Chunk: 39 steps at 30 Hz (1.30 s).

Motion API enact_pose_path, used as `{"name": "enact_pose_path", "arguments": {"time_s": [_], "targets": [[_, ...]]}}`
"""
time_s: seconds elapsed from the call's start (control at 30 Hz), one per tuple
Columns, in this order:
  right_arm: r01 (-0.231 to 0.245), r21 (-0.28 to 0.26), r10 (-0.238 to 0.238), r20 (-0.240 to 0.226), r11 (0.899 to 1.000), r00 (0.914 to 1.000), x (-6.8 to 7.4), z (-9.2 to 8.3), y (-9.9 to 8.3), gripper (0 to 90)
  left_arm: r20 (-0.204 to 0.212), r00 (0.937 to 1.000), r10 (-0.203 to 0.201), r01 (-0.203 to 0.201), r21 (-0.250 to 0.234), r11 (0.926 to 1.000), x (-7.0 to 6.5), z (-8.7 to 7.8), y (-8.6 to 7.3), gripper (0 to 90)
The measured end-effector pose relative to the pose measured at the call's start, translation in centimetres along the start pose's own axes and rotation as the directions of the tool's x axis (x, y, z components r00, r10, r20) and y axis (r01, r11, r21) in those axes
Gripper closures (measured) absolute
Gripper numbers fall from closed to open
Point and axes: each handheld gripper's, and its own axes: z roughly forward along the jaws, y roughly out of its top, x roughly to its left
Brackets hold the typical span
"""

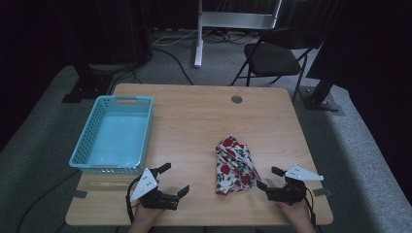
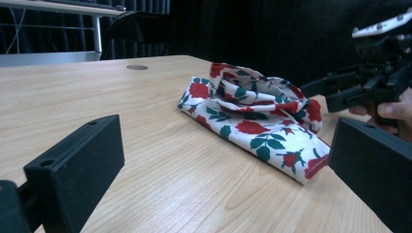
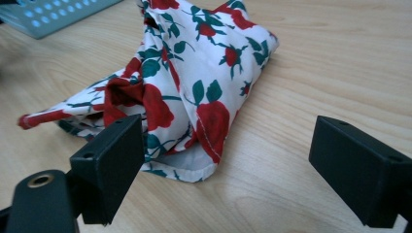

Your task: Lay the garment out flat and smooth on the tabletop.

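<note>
On the near half of the table (image 1: pixel 194 121), right of centre, the rose-print cloth (image 1: pixel 235 165) is lying in a loose, crumpled fold, its long axis running from you toward the far edge. Your right gripper (image 1: pixel 275 180) is sitting just beside the cloth's near right corner with its jaws spread wide and nothing between them; in the right gripper view the cloth (image 3: pixel 189 82) is lying straight ahead, its near hem almost touching the left-hand jaw. Your left gripper (image 1: pixel 171 180) is resting well to the left of the cloth, also gaping and holding nothing; from the left gripper view the cloth (image 2: pixel 252 114) is stretching away ahead and to the right, with your other gripper (image 2: pixel 335 94) beyond it. So your right hand is clearly the nearer one, and a short push forward would likely be putting the hem between its jaws. The blue basket (image 1: pixel 99 167) is standing at the table's left side, well apart from the cloth, and is holding nothing.
</note>
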Motion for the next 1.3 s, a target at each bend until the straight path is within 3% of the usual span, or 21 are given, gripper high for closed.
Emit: {"name": "enact_pose_path", "arguments": {"time_s": [0.2, 0.3, 0.47, 0.6, 1.0, 1.3], "targets": [[-0.042, 0.059, 0.046, -0.067, 0.997, 0.9967, -0.8, 0.1, 0.4, 10.5, 0.005, 0.9999, -0.010, 0.010, -0.001, 1.0000, 0.2, -0.1, 0.0, 0.4], [-0.048, 0.094, 0.053, -0.058, 0.994, 0.9969, -1.0, 0.0, 0.4, 10.5, 0.004, 0.9998, -0.017, 0.017, -0.003, 0.9998, 0.2, -0.1, 0.0, 0.4], [-0.034, 0.107, 0.037, -0.024, 0.994, 0.9990, -0.9, -0.4, 0.2, 10.5, 0.012, 0.9997, -0.021, 0.021, -0.002, 0.9998, 0.3, -0.1, 0.0, 0.4], [0.008, 0.122, -0.005, -0.023, 0.993, 0.9997, -0.3, -0.2, 0.2, 10.6, 0.014, 0.9995, -0.026, 0.026, -0.002, 0.9996, 0.3, -0.1, 0.0, 0.4], [-0.010, 0.087, 0.014, -0.054, 0.996, 0.9985, -0.1, -0.3, 0.4, 10.7, 0.014, 0.9995, -0.030, 0.030, 0.001, 0.9996, 0.3, 0.0, 0.0, 0.4], [0.000, 0.026, 0.001, -0.053, 1.000, 0.9986, 0.6, -1.2, 2.3, 10.7, 0.010, 0.9994, -0.033, 0.033, 0.001, 0.9994, 0.3, 0.0, 0.0, 0.4]]}}
